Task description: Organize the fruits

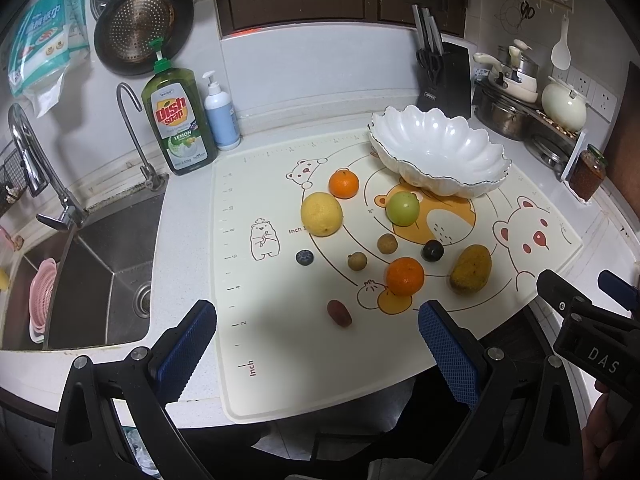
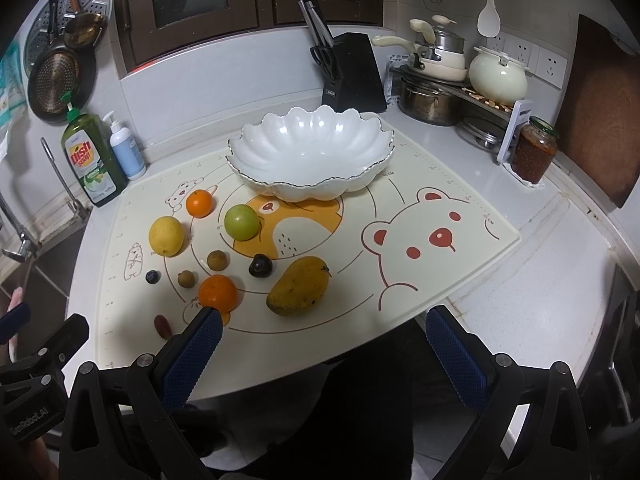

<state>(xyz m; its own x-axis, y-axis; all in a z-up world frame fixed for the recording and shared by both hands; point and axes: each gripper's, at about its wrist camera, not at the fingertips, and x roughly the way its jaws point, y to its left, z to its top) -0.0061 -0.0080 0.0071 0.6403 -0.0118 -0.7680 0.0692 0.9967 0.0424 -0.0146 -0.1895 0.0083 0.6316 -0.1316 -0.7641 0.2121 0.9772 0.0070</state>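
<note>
Evidently no fruit is gathered yet: the round orange tangerine (image 2: 217,293), the yellow-brown oval mango (image 2: 298,291) and the smooth green apple (image 2: 241,222) are seen lying loose on the cream bear-printed mat (image 2: 460,280), beside the empty white scalloped porcelain bowl (image 2: 310,152). A first pick is judged due; a descent onto one fruit is called for. The left hand-held gripper (image 1: 316,344) and right hand-held gripper (image 2: 320,352) are held spread wide, nothing grasped, above the table's near edge.
</note>
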